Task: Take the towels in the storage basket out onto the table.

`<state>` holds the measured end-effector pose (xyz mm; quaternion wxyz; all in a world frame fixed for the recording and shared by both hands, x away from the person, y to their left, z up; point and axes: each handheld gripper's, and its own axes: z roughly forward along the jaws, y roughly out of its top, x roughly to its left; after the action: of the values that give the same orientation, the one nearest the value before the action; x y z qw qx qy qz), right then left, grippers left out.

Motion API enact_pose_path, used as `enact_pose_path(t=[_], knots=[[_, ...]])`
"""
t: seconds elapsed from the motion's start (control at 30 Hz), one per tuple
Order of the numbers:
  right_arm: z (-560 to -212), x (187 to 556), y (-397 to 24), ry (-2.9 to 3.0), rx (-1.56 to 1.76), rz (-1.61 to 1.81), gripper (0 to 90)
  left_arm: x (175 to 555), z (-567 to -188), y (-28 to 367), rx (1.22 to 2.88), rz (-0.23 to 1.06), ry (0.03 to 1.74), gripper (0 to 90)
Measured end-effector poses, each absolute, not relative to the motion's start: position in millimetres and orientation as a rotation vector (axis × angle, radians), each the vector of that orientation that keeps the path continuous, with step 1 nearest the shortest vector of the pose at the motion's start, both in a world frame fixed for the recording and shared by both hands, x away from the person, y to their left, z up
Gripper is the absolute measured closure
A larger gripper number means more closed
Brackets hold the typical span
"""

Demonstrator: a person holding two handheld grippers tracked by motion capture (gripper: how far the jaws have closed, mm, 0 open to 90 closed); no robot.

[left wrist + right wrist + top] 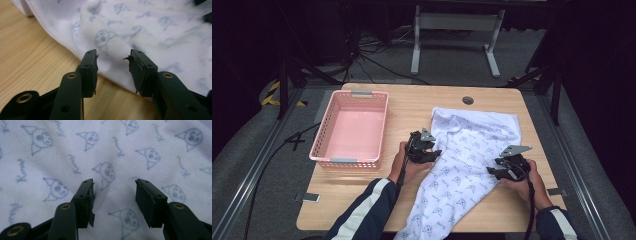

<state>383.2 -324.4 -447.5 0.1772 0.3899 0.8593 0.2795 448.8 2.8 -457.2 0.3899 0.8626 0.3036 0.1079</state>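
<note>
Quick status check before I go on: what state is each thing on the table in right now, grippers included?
White printed cloth: spread flat and rumpled on the table, near end hanging over the front edge.
Pink basket: upright, empty, left of the cloth.
Left gripper: jaws apart at the cloth's left edge, nothing pinched.
Right gripper: jaws apart over the cloth, nothing pinched.
Table: light wood, bare between basket and cloth.

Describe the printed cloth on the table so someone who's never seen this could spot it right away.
On the wooden table, look right of the pink basket. The white cloth lies spread there and runs toward the near edge. Small pale blue cartoon faces and script lettering set it apart; the basket is plain.
</note>
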Motion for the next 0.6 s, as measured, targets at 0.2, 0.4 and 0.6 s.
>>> enact_pose_path(t=[0.2, 0.4, 0.6], knots=[[-445.7, 390.6, -341.7, 2.369, 1.150, 0.736, 47.8, 460.6, -465.2, 0.3, 2.234, 0.352, 0.808, 60.9], [-444.5, 402.6, -354.5, 2.303, 1.174, 0.670, 47.3, 471.7, -461.2, 7.9, 2.262, 0.461, 0.898, 62.1], [-444.8, 427.0, -371.3, 2.197, 1.257, 0.623, 43.5, 483.0, -460.0, 14.8, 2.234, 0.502, 1.002, 58.5]])
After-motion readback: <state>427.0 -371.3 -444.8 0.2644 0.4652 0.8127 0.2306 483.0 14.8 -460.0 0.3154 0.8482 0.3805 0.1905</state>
